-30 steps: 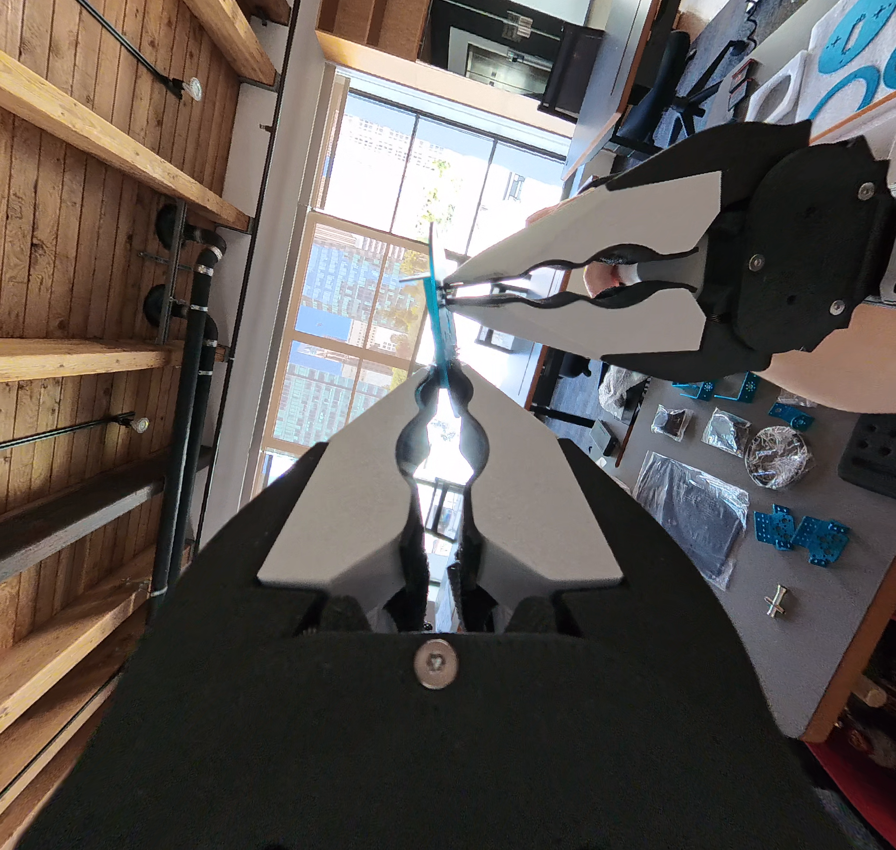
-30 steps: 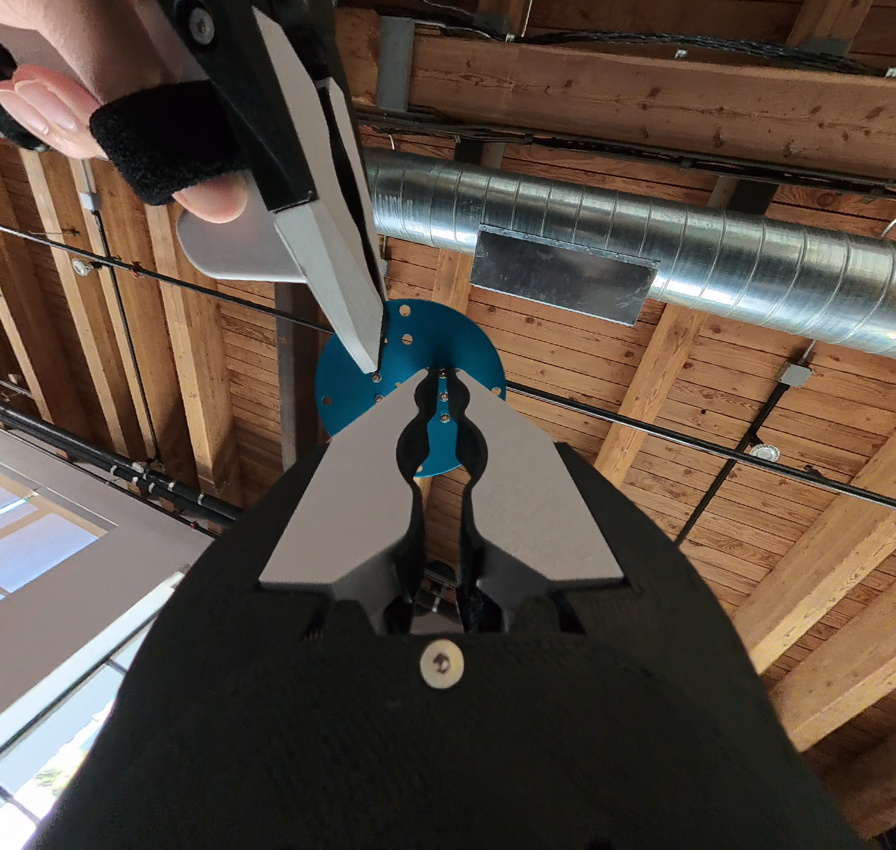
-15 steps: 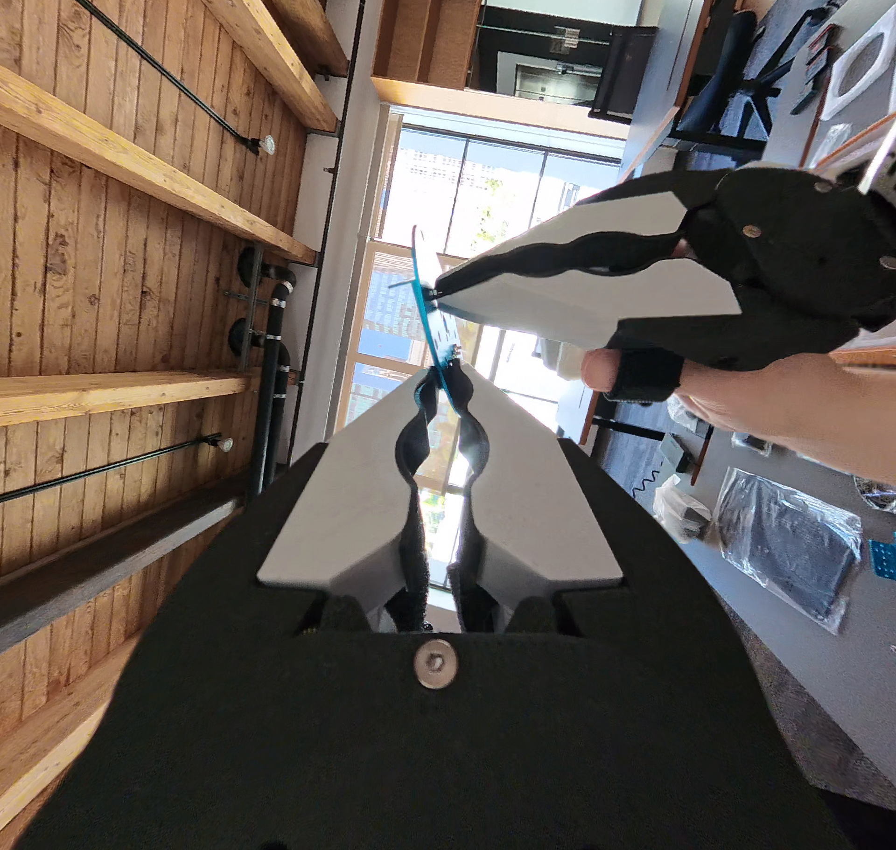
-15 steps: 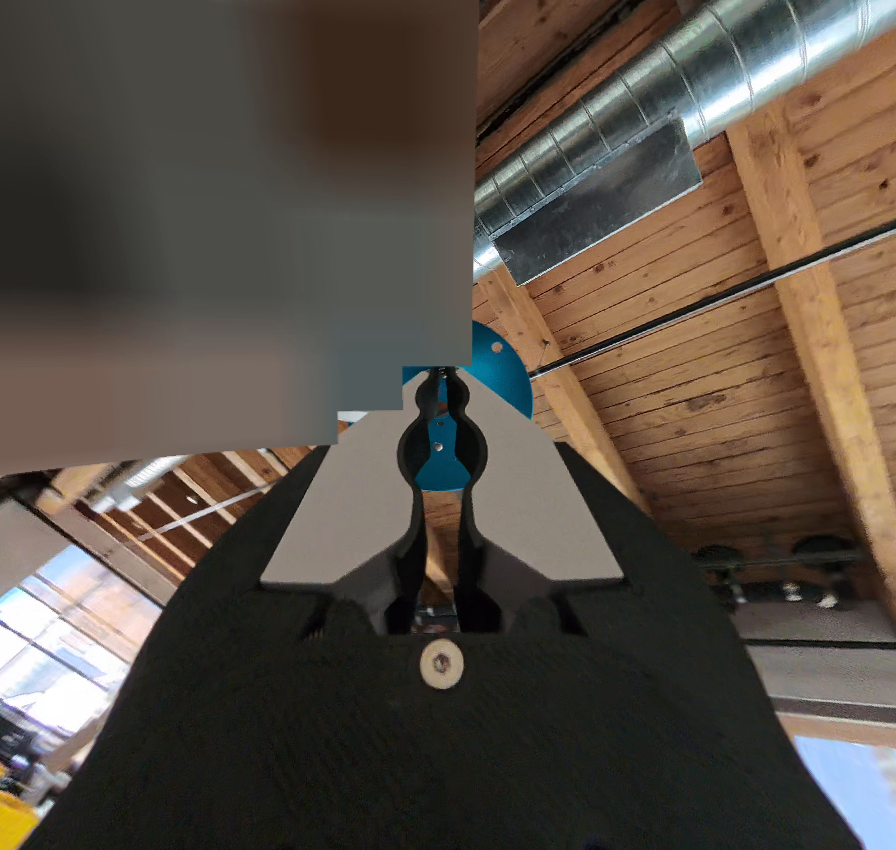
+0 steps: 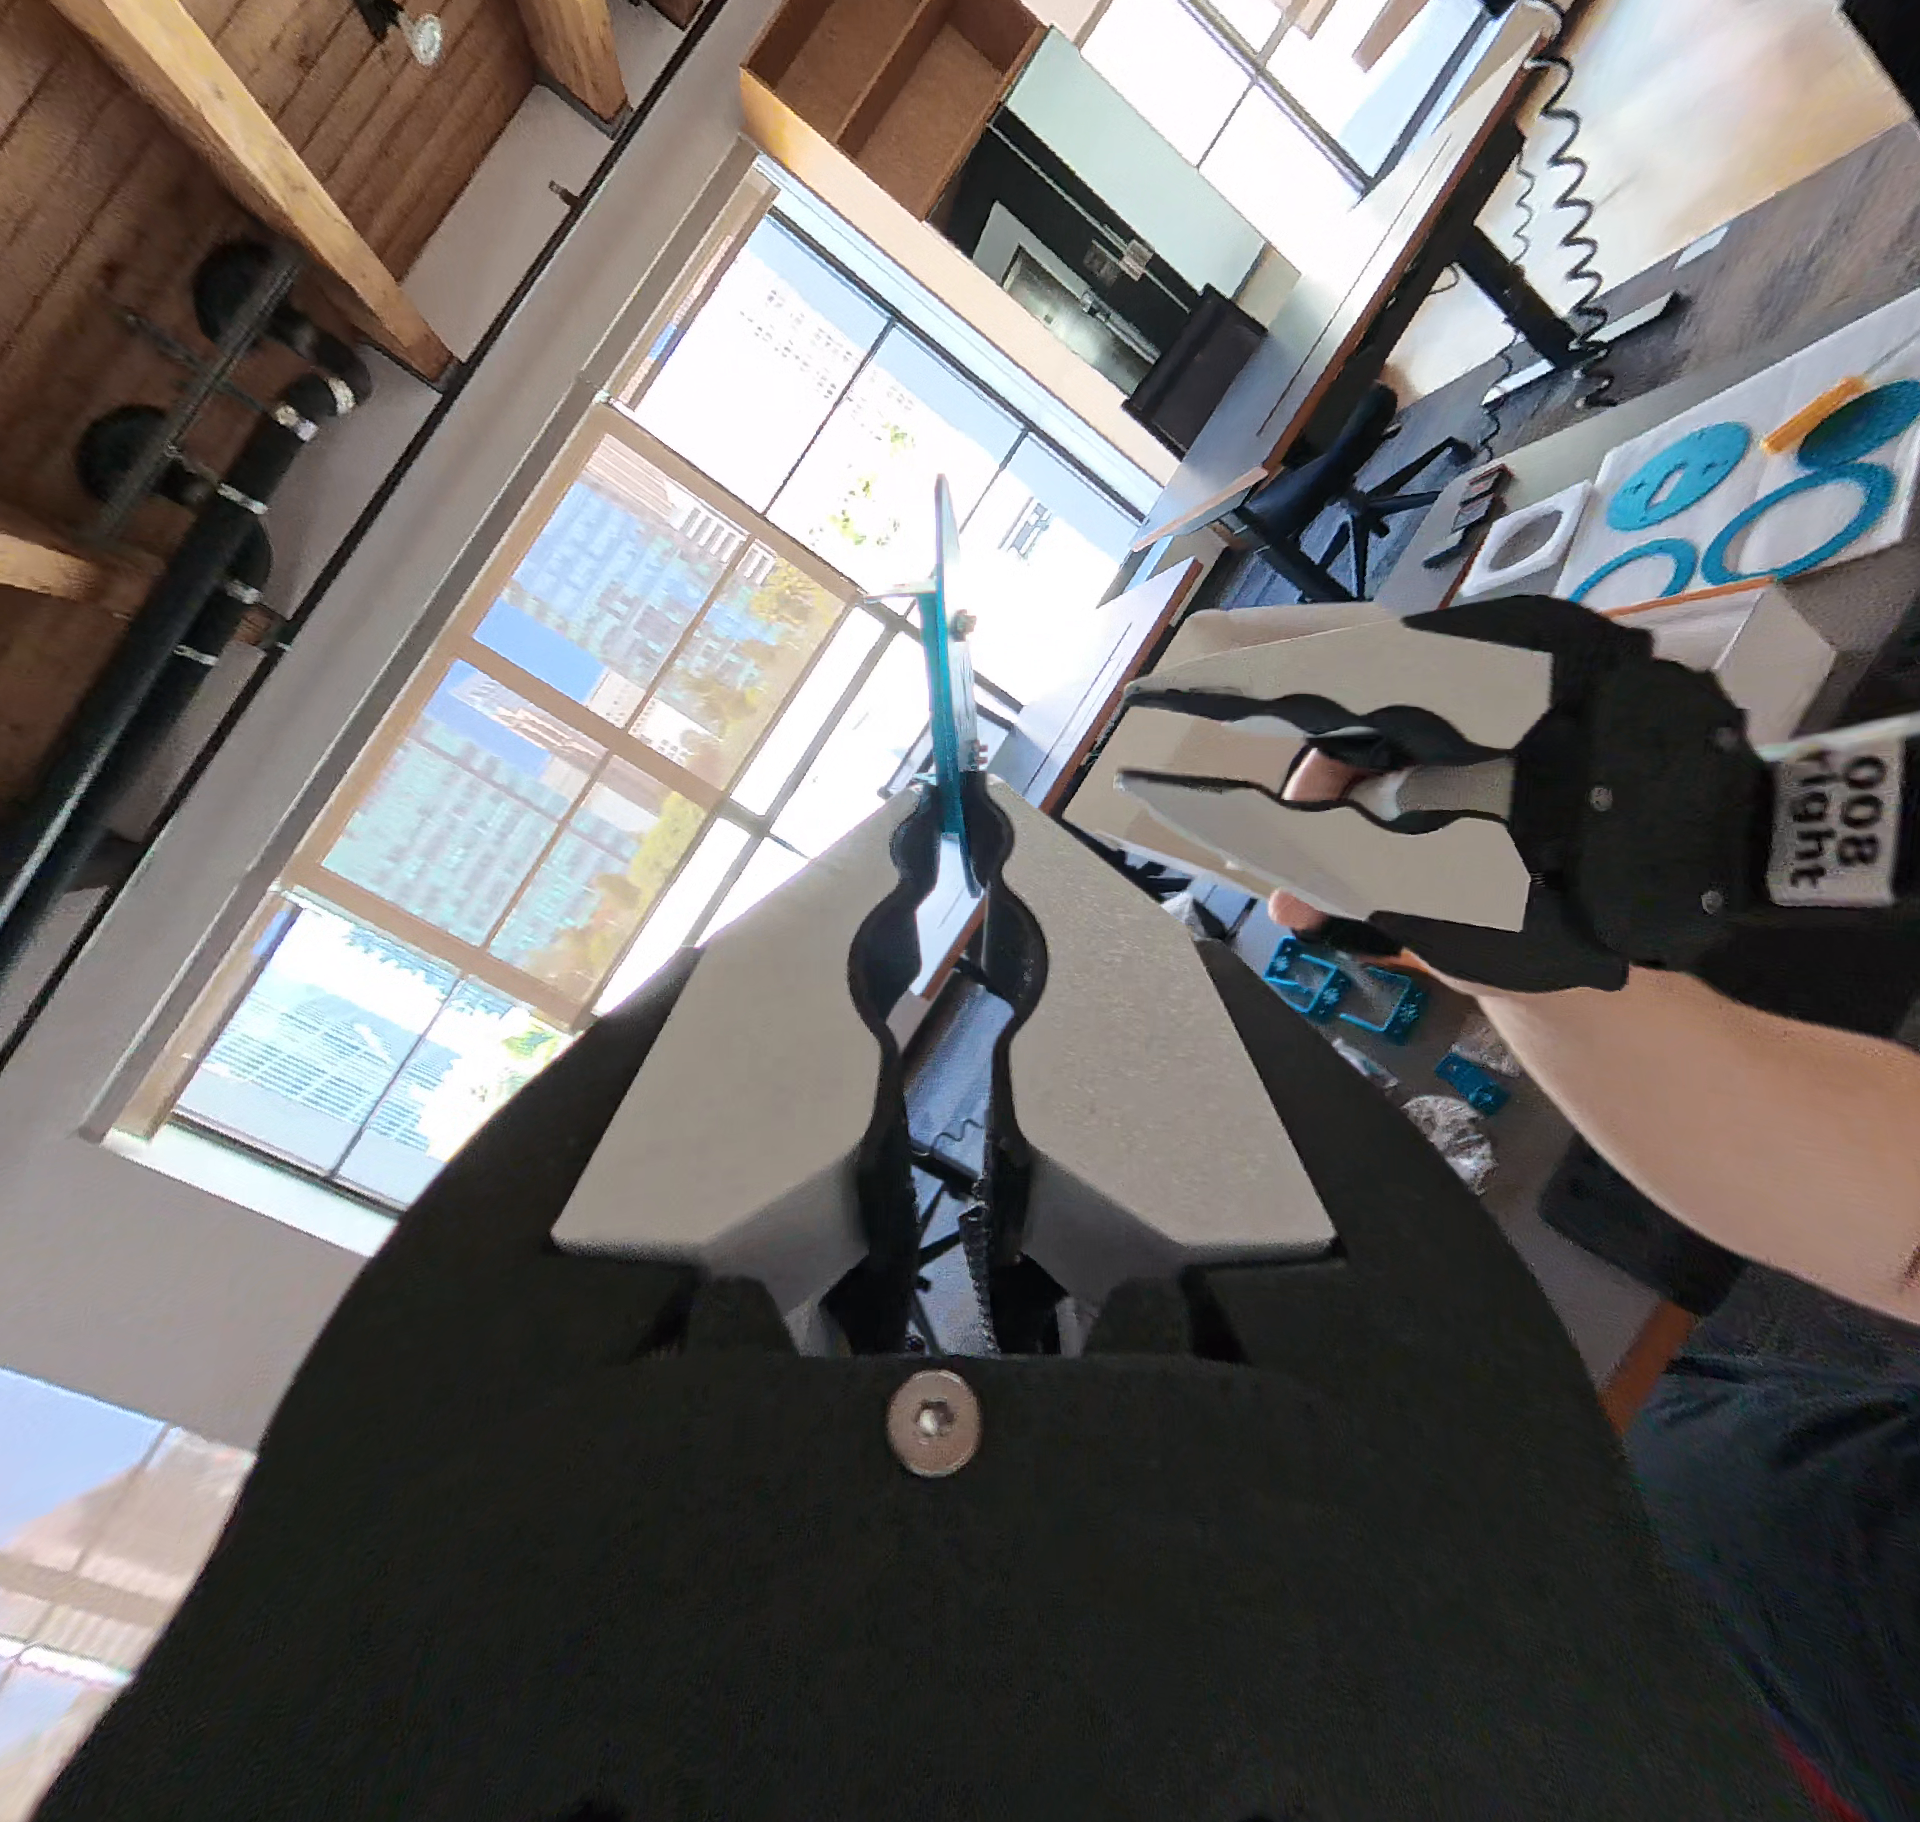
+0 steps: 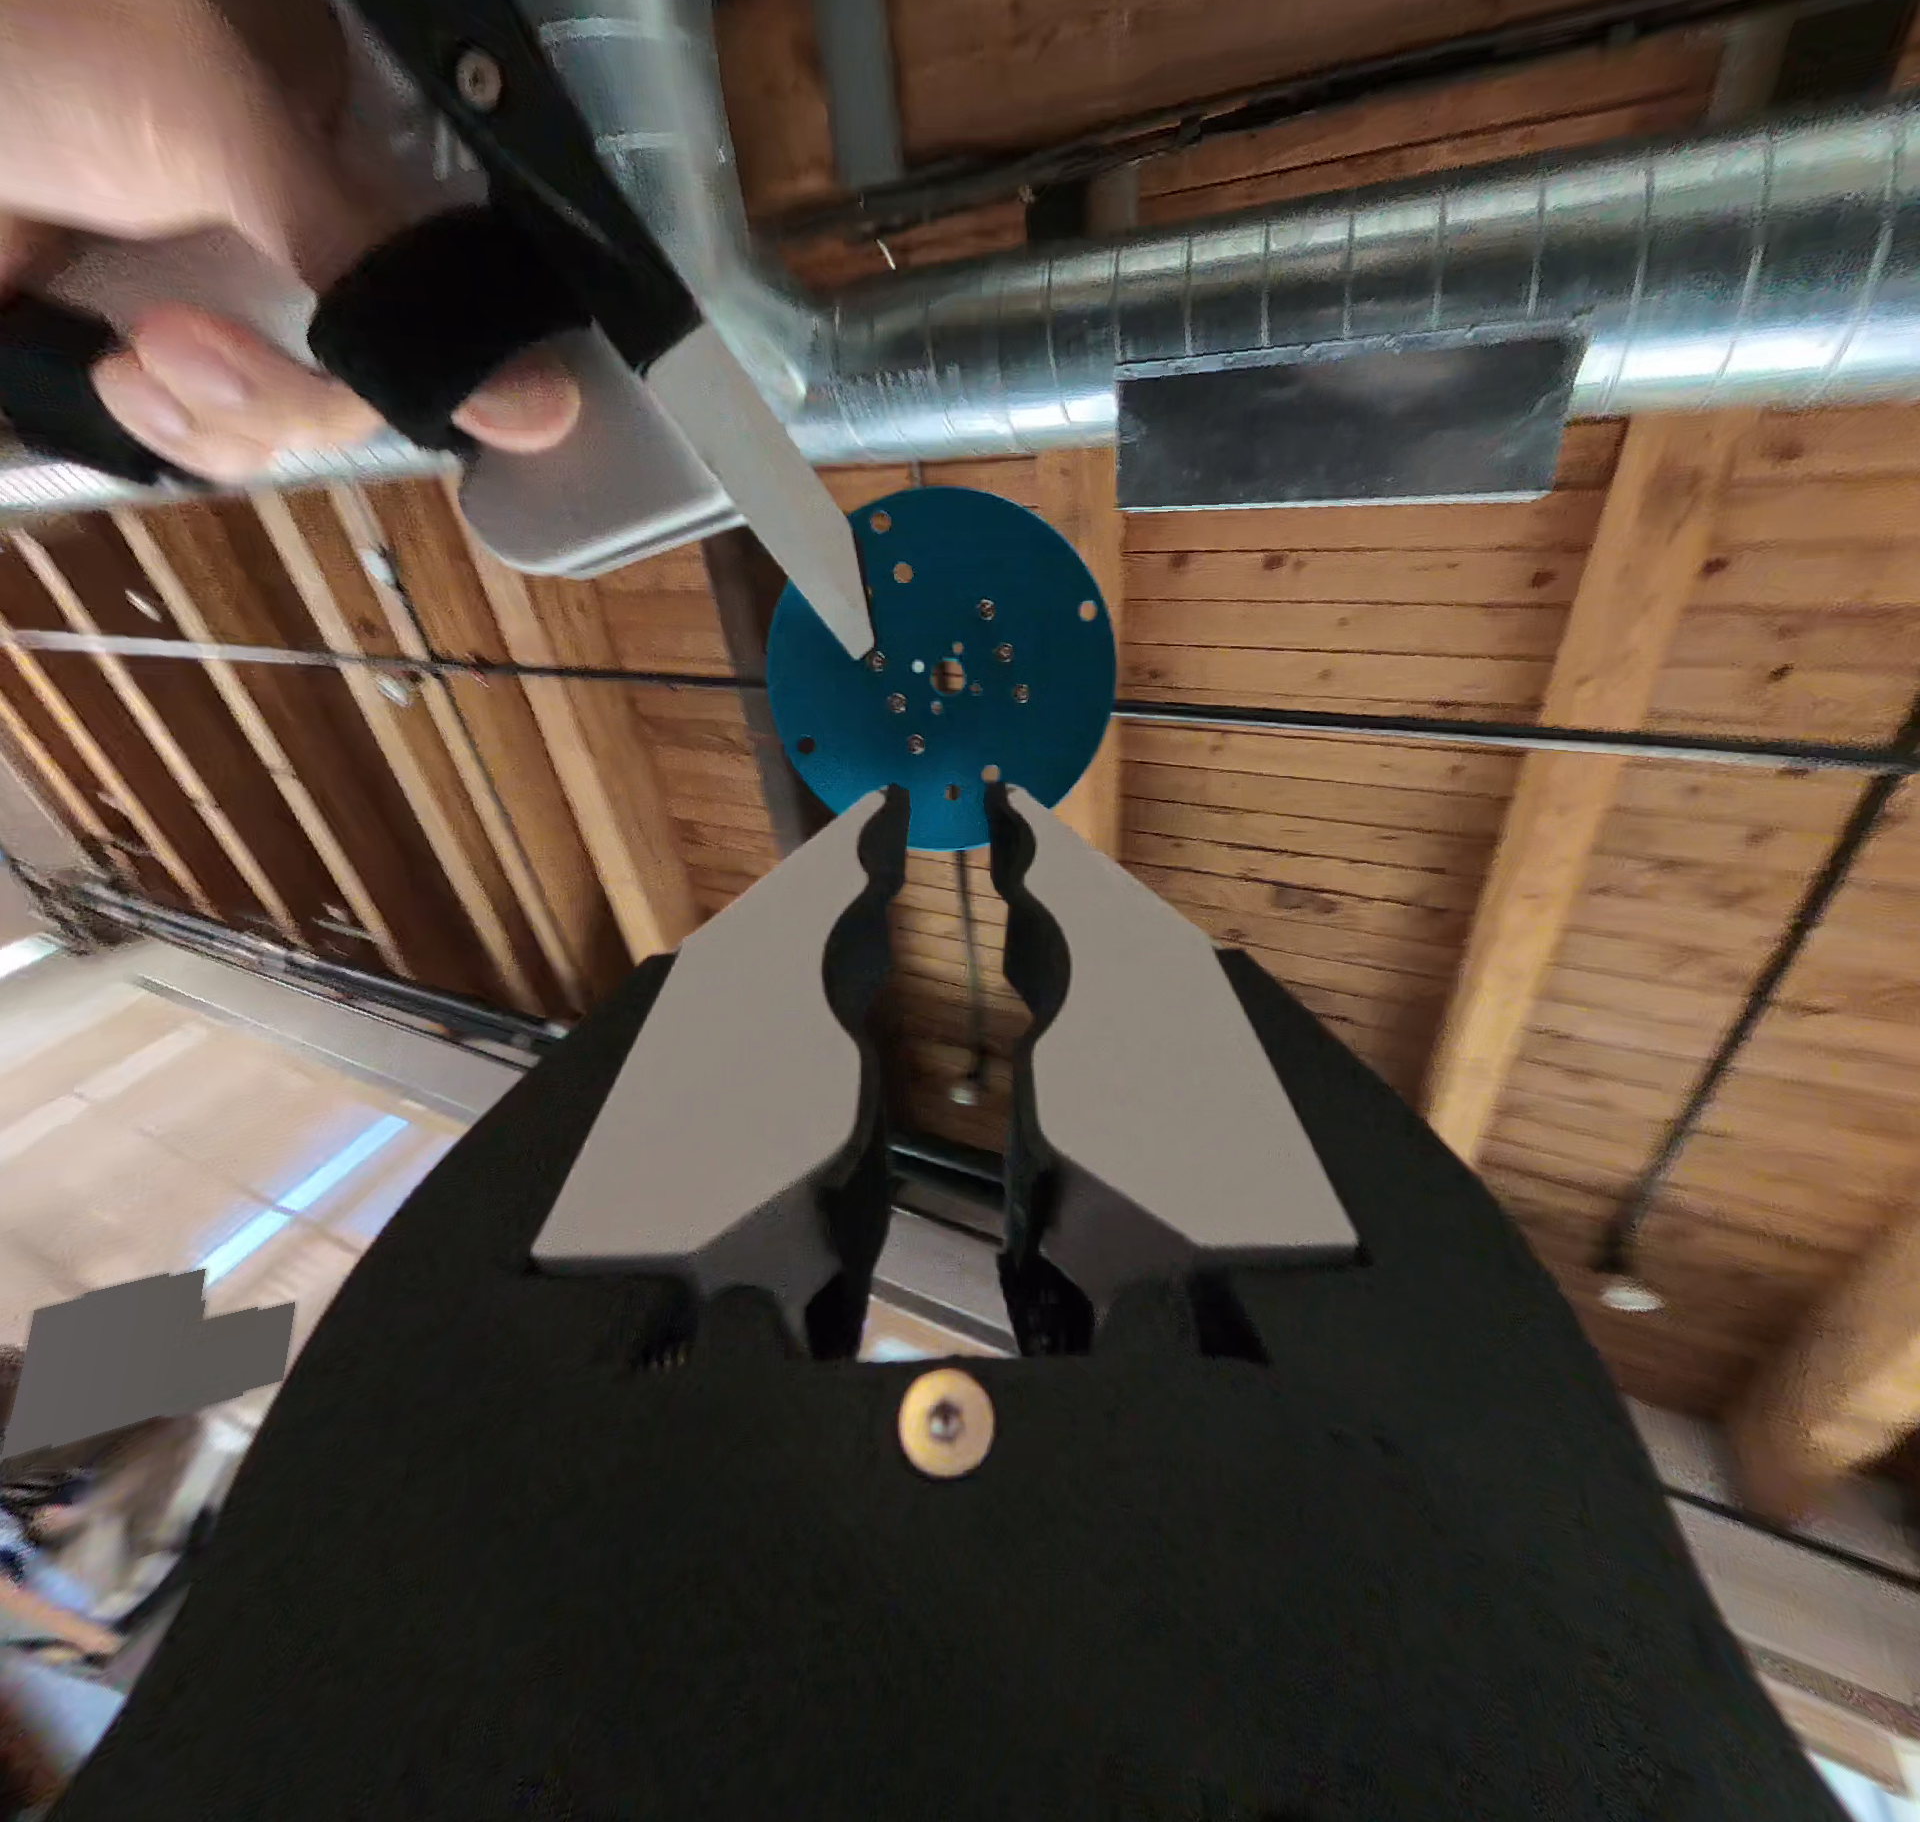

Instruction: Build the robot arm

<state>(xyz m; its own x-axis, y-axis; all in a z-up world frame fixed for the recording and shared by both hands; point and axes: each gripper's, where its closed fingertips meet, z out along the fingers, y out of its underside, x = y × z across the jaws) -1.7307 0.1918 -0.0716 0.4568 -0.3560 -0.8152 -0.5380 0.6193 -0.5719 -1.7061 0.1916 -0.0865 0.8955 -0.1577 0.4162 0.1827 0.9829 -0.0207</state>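
My left gripper (image 5: 956, 785) is shut on the lower rim of a round blue metal disc (image 5: 951, 650) with several holes, held up in the air and seen edge-on. A small screw (image 5: 961, 619) sits through the disc near its middle. The right wrist view shows the disc (image 6: 940, 671) face-on, with one of the left gripper's fingers (image 6: 790, 525) lying over its upper left part. My right gripper (image 6: 943, 793) is open and empty, drawn back from the disc. In the left wrist view it (image 5: 1125, 739) is to the right of the disc, apart from it.
A grey table (image 5: 1558, 1149) at the right carries blue brackets (image 5: 1340, 988) and plastic bags. A white tray with blue rings (image 5: 1745, 515) lies farther back. Wooden beams and a silver duct (image 6: 1351, 297) run overhead. Large windows (image 5: 644, 733) are behind the disc. The tips of both grippers are at nearly the same place.
My right gripper was shut at the disc's middle; it has opened and pulled back from the disc. The left gripper keeps its hold on the rim. Both views have swung.
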